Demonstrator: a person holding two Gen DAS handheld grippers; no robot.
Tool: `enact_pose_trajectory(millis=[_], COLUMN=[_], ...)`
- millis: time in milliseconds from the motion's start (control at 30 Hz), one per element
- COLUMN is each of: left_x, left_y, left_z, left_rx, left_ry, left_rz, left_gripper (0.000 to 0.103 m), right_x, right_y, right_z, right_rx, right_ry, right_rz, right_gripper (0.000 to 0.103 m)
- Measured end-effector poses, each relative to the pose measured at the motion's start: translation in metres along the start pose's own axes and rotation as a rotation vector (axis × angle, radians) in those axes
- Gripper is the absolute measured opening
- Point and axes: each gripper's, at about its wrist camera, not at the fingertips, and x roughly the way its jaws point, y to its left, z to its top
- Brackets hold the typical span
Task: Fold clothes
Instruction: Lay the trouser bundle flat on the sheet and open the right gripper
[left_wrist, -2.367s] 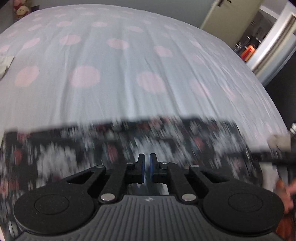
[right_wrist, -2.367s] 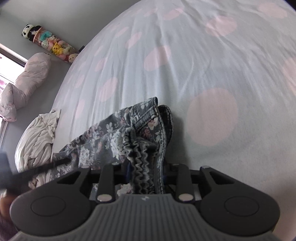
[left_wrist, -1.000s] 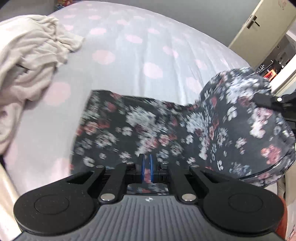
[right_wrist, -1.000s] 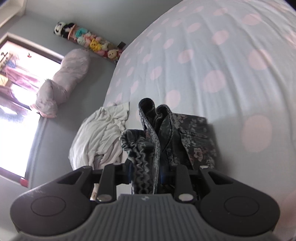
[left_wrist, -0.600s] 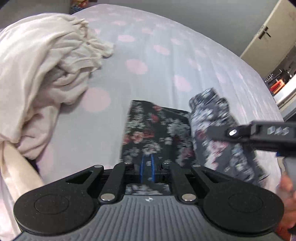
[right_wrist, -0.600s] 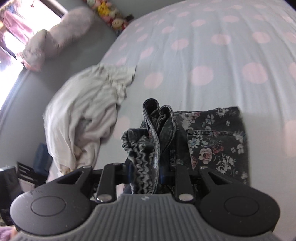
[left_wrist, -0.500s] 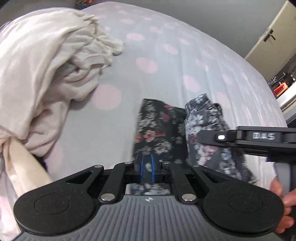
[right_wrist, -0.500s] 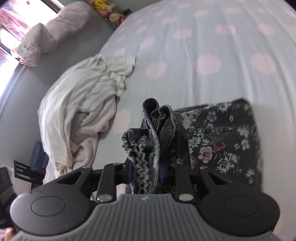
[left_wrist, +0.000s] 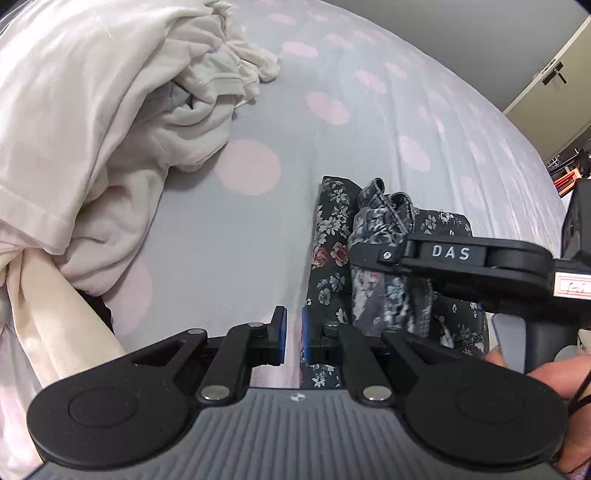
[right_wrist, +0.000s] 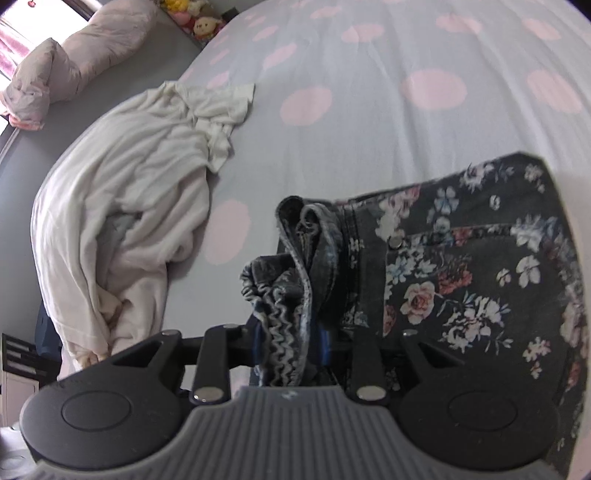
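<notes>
The dark floral shorts (right_wrist: 461, 266) lie folded on the bed; they also show in the left wrist view (left_wrist: 332, 251). My right gripper (right_wrist: 291, 343) is shut on the bunched elastic waistband (right_wrist: 291, 266) of the shorts, holding it just above the flat part. It shows from the side in the left wrist view (left_wrist: 369, 254). My left gripper (left_wrist: 293, 332) has its jaws slightly apart with nothing between them, at the left edge of the shorts, low over the sheet.
A crumpled cream garment pile (left_wrist: 92, 129) lies left of the shorts, also in the right wrist view (right_wrist: 129, 203). The grey sheet with pink dots (left_wrist: 369, 110) stretches beyond. A pink pillow (right_wrist: 74, 62) lies at the far edge. A door (left_wrist: 550, 77) stands far right.
My left gripper has let go of the shorts and its jaws have parted a little. The right gripper has carried the waistband over and down onto the folded shorts.
</notes>
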Motion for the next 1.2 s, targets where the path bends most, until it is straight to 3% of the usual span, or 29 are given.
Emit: enact_pose_trajectory(millis=[300,467,567,633,800,867,900,933,1033,1200], left_x=[-0.015,-0.028,-0.029,-0.027,-0.009,-0.001,0.004,0.008,0.020,0.040], left_y=[-0.003,-0.010,-0.020,-0.029,-0.045,-0.044,-0.043,-0.042,-0.040,-0.031], left_z=[-0.004,-0.003,-0.002,0.000,0.003,0.003,0.003,0.003,0.002,-0.002], left_rx=[-0.023,-0.023,-0.017,-0.002,0.039,0.031,0.026,0.022,0.010,-0.004], left_ry=[-0.045,-0.082,-0.095,-0.102,-0.092,-0.089,-0.088,-0.086,-0.082,-0.079], left_rz=[-0.013,-0.055,-0.091,-0.103,-0.084,-0.060,-0.048,-0.036,0.000,0.044], left_gripper=[0.007,0.019,0.038,0.041,0.041,0.027,0.006,0.002,0.001,0.001], right_x=[-0.026,-0.063,-0.085,-0.098,-0.120,-0.127,-0.130,-0.133,-0.137,-0.130], right_y=[0.007,-0.001,-0.013,-0.024,-0.060,-0.072,-0.077,-0.083,-0.093,-0.100], right_z=[0.004,-0.002,-0.012,-0.022,-0.046,-0.054,-0.057,-0.059,-0.063,-0.063], right_rx=[-0.009,-0.046,-0.089,-0.106,-0.112,-0.138,-0.149,-0.160,-0.184,-0.215], right_ry=[-0.006,-0.079,-0.124,-0.144,-0.153,-0.165,-0.169,-0.173,-0.185,-0.195], right_rz=[0.060,0.056,0.031,0.008,-0.056,-0.100,-0.113,-0.125,-0.141,-0.139], right_gripper=[0.055,0.055,0.047,0.037,0.037,0.037,0.037,0.033,0.027,0.026])
